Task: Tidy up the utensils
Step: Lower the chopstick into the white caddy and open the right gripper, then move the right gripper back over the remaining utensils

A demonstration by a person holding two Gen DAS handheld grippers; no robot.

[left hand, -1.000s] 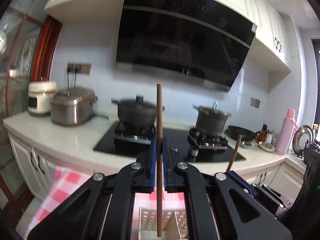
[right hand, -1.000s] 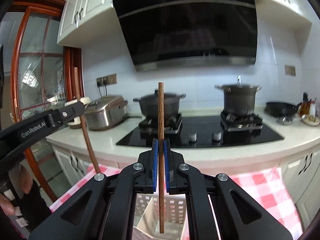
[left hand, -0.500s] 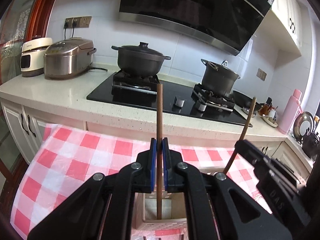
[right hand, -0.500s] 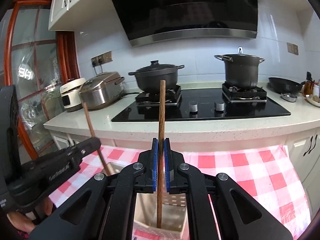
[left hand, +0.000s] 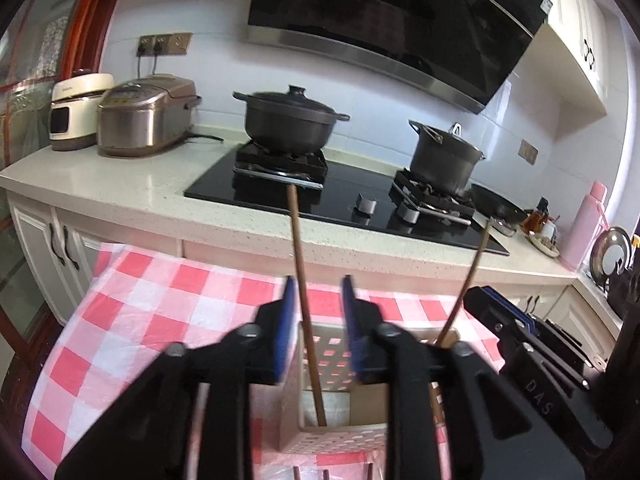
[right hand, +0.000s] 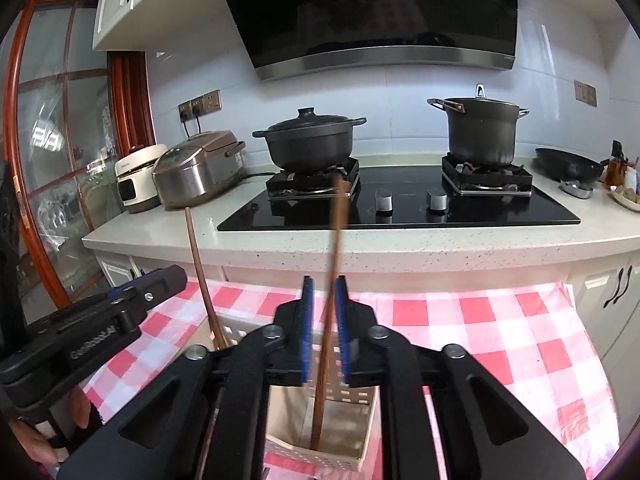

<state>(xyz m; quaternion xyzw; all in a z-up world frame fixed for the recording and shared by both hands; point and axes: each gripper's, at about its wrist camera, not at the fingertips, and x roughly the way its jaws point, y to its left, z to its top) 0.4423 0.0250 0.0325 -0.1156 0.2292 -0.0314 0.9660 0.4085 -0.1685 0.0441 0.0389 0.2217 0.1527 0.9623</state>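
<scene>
A pale speckled counter [left hand: 120, 184] runs along a white tiled wall, with a black hob [right hand: 400, 208] set into it under a dark sloping extractor hood [right hand: 372, 12]. In front of it lies a red-and-white checked cloth [right hand: 500, 320] on a lower surface. Cream cupboards hang above, and a red-framed glass door [right hand: 60, 140] stands at the left.

On the hob sit a low black casserole [right hand: 312, 140] and a taller grey pot [right hand: 480, 128]. Left of the hob stand a steel rice cooker [left hand: 148, 120] and a cream appliance [left hand: 76, 108]; at the far right are a dark wok [right hand: 568, 164], small bottles and a pink flask [left hand: 584, 224].

A white perforated basket [left hand: 332, 436] rests on the cloth, just below both tools. The left tongs [left hand: 318, 316] are spreading apart, and a brown chopstick [left hand: 304, 300] stands loose between them, leaning against the left pad, its lower end down inside the basket. The right tongs [right hand: 324, 324] are also spreading, with a second chopstick [right hand: 332, 280], blurred, tilted between the pads and its tip in the basket. Each tool shows at the edge of the other's view, close alongside. A hand [right hand: 48, 440] grips the left tool's handle.
</scene>
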